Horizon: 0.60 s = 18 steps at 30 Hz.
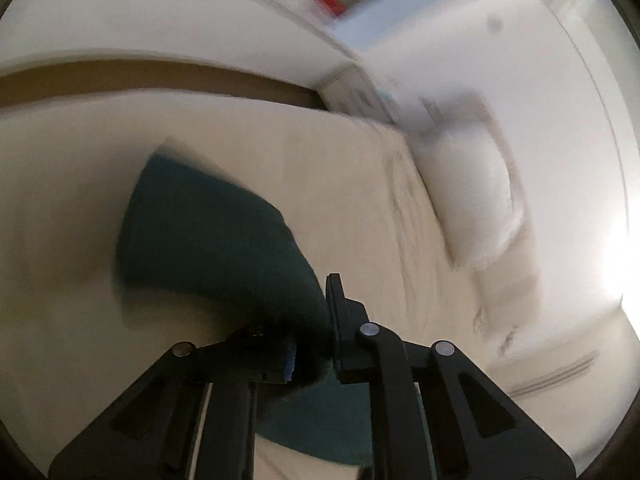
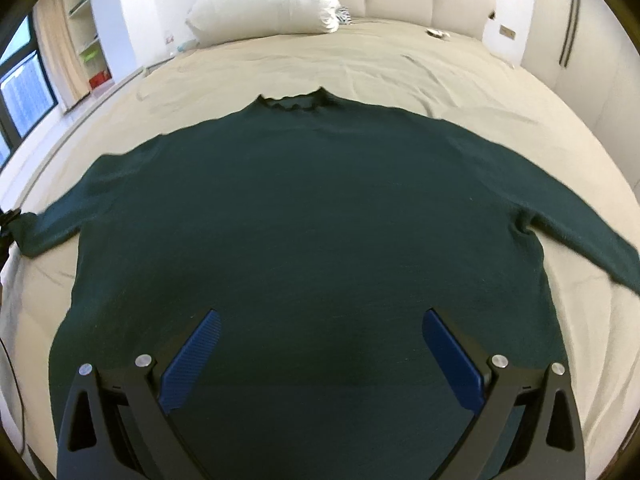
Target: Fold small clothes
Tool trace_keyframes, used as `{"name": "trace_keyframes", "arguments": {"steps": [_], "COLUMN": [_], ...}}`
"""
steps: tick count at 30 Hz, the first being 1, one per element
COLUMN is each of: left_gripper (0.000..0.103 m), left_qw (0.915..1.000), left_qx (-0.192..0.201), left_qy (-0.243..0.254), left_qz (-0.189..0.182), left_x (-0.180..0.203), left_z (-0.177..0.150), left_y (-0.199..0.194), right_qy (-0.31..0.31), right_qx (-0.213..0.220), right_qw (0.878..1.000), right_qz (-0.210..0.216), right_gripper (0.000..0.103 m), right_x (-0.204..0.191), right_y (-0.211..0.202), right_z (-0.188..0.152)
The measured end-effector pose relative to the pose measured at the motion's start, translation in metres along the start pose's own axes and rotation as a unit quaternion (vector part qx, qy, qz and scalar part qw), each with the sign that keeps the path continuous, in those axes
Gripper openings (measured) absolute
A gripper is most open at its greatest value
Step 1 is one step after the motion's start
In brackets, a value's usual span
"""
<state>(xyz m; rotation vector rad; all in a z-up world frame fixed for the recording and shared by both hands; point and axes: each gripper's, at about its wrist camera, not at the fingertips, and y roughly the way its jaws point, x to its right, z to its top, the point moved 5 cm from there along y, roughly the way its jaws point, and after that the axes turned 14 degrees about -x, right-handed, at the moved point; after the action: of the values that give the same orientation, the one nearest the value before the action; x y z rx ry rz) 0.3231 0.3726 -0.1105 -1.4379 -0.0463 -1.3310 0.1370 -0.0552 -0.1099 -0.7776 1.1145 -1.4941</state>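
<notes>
left hand-held gripper (image 1: 310,320) pinching sweater (image 1: 208,236) sleeve

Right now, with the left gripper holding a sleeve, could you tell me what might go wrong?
1. The left gripper pinches only the sleeve end of the dark green sweater; knit could slip or stretch.
2. The right gripper hovers open over the body, so pulling the sleeve may drag it across the beige bedsheet.

A wide beige-sheeted bed (image 2: 400,68) carries a dark green knit sweater (image 2: 312,220) spread flat beneath the open right tongs (image 2: 320,356), and a plump white pillow (image 2: 264,0) far ahead.
</notes>
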Motion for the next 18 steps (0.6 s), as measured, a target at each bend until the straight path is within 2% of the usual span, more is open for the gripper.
{"name": "trace_keyframes", "arguments": {"steps": [1, 3, 5, 6, 7, 8, 10, 11, 12, 13, 14, 15, 18], "left_gripper": [0.011, 0.011, 0.011, 0.011, 0.011, 0.011, 0.011, 0.011, 0.011, 0.011, 0.011, 0.011, 0.011], "left_qw": [0.9984, 0.987, 0.9642, 0.949, 0.9269, 0.8992, 0.8263, 0.795, 0.7668, 0.7482, 0.7382, 0.7332, 0.7309], "left_qx": [-0.009, -0.026, -0.04, -0.045, -0.052, -0.057, -0.06, -0.065, -0.065, -0.064, -0.065, -0.069, -0.073], "left_qy": [0.053, 0.152, 0.253, 0.301, 0.357, 0.415, 0.529, 0.567, 0.598, 0.616, 0.625, 0.63, 0.637], "left_qz": [0.015, 0.044, 0.07, 0.084, 0.102, 0.127, 0.182, 0.206, 0.225, 0.238, 0.246, 0.246, 0.234], "left_x": [0.033, 0.096, 0.158, 0.185, 0.212, 0.233, 0.262, 0.266, 0.264, 0.263, 0.26, 0.256, 0.25], "left_z": [-0.009, -0.039, -0.082, -0.105, -0.136, -0.168, -0.254, -0.28, -0.306, -0.322, -0.333, -0.337, -0.34], "left_y": [0.009, 0.031, 0.057, 0.071, 0.089, 0.104, 0.134, 0.152, 0.166, 0.178, 0.186, 0.191, 0.195], "right_qy": [0.006, 0.022, 0.044, 0.056, 0.07, 0.085, 0.109, 0.119, 0.129, 0.136, 0.143, 0.146, 0.147], "right_qx": [0.0, 0.001, 0.003, 0.004, 0.004, 0.003, -0.001, -0.002, -0.004, -0.006, -0.008, -0.009, -0.014], "right_qw": [1.0, 1.0, 0.999, 0.998, 0.997, 0.995, 0.991, 0.989, 0.986, 0.984, 0.981, 0.977, 0.968], "right_qz": [0.007, 0.016, 0.031, 0.039, 0.045, 0.053, 0.073, 0.089, 0.104, 0.116, 0.134, 0.152, 0.205], "right_gripper": [0.103, 0.103, 0.103, 0.103, 0.103, 0.103, 0.102, 0.101, 0.1, 0.1, 0.1, 0.1, 0.1], "right_x": [0.006, 0.021, 0.04, 0.05, 0.061, 0.073, 0.093, 0.103, 0.113, 0.119, 0.125, 0.129, 0.127], "right_y": [0.0, 0.001, 0.001, 0.002, 0.002, 0.004, 0.008, 0.01, 0.013, 0.015, 0.018, 0.02, 0.029], "right_z": [0.001, 0.003, 0.006, 0.006, 0.008, 0.01, 0.014, 0.016, 0.018, 0.021, 0.025, 0.029, 0.049]}}
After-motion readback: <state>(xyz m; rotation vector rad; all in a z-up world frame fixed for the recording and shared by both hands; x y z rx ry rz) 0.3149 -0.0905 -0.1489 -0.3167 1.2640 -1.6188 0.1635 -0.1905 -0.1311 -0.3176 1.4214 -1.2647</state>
